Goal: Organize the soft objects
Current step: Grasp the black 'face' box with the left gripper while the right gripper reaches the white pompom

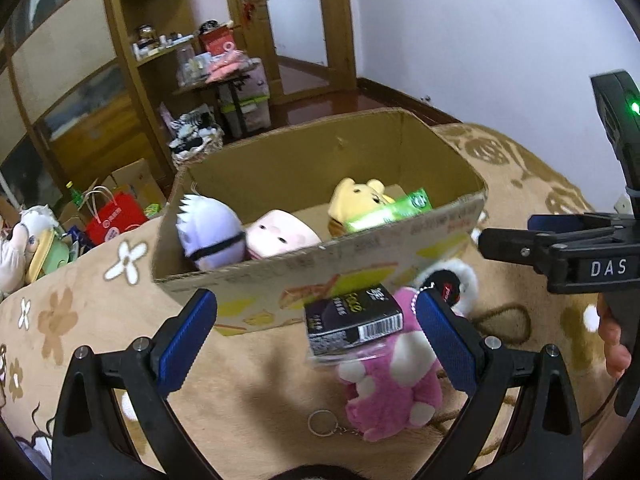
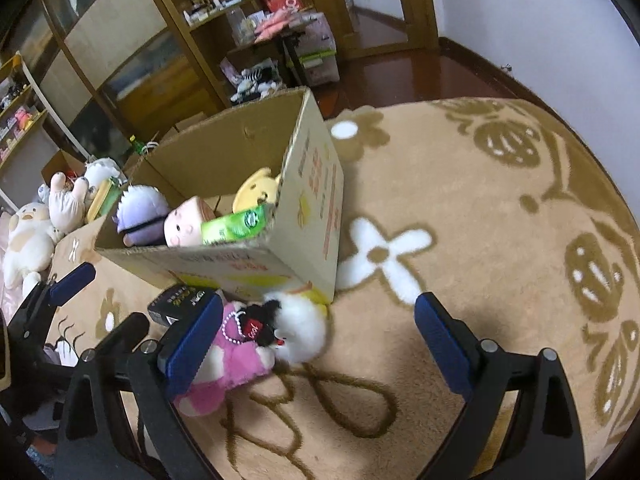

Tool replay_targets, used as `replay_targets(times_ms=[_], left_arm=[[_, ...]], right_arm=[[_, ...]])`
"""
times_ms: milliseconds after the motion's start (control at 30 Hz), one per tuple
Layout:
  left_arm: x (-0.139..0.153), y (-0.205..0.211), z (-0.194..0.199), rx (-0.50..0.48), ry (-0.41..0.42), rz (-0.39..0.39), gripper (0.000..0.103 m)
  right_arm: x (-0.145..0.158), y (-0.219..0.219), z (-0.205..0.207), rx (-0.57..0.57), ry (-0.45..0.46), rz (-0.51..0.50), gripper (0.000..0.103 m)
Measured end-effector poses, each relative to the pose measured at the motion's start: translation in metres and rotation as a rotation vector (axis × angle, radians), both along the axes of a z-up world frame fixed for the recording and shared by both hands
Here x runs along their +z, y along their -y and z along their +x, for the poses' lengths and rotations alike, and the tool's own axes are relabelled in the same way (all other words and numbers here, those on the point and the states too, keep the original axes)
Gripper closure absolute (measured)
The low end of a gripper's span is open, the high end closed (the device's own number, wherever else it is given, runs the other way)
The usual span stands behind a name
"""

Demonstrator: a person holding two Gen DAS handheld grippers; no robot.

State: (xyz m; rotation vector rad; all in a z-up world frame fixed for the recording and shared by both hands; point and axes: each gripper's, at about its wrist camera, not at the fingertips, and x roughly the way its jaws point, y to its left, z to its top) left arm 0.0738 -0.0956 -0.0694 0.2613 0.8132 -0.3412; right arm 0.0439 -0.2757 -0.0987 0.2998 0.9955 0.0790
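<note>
A cardboard box point(image 1: 344, 248) stands on the patterned blanket and holds a purple plush point(image 1: 210, 232), a pink plush point(image 1: 280, 238), a yellow bear plush point(image 1: 356, 200) and a green packet point(image 1: 388, 210). In front of it lie a black tissue pack point(image 1: 352, 320), a pink and white plush point(image 1: 392, 384) and a white fluffy plush with a black charm point(image 2: 298, 326). My left gripper point(image 1: 316, 344) is open, low over the blanket before the tissue pack. My right gripper point(image 2: 316, 344) is open, just right of the pink plush point(image 2: 228, 360). The box also shows in the right wrist view point(image 2: 316, 200).
A key ring point(image 1: 322, 423) lies on the blanket near the pink plush. More plush toys point(image 2: 36, 224) are piled off the blanket's left edge. A red paper bag point(image 1: 116, 216), wooden shelves point(image 1: 148, 40) and a cluttered small table point(image 1: 224, 76) stand behind.
</note>
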Motion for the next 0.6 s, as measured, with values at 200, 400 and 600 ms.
replay_targets(times_ms=[200,400,600], left_arm=[[-0.02,0.01,0.003,-0.032,-0.035,0.025,0.004],[-0.031,0.013,0.01,-0.024,-0.064,0.031,0.004],[-0.042,0.013,0.016,-0.009,-0.09,0.027,0.004]], right_arm=[[-0.015,-0.009,0.008,0.011,-0.038,0.016,0.002],[-0.032,-0.012,0.017,0.015,-0.085,0.06,0.002],[-0.048,-0.015,0.025,0.014,-0.122,0.073,0.002]])
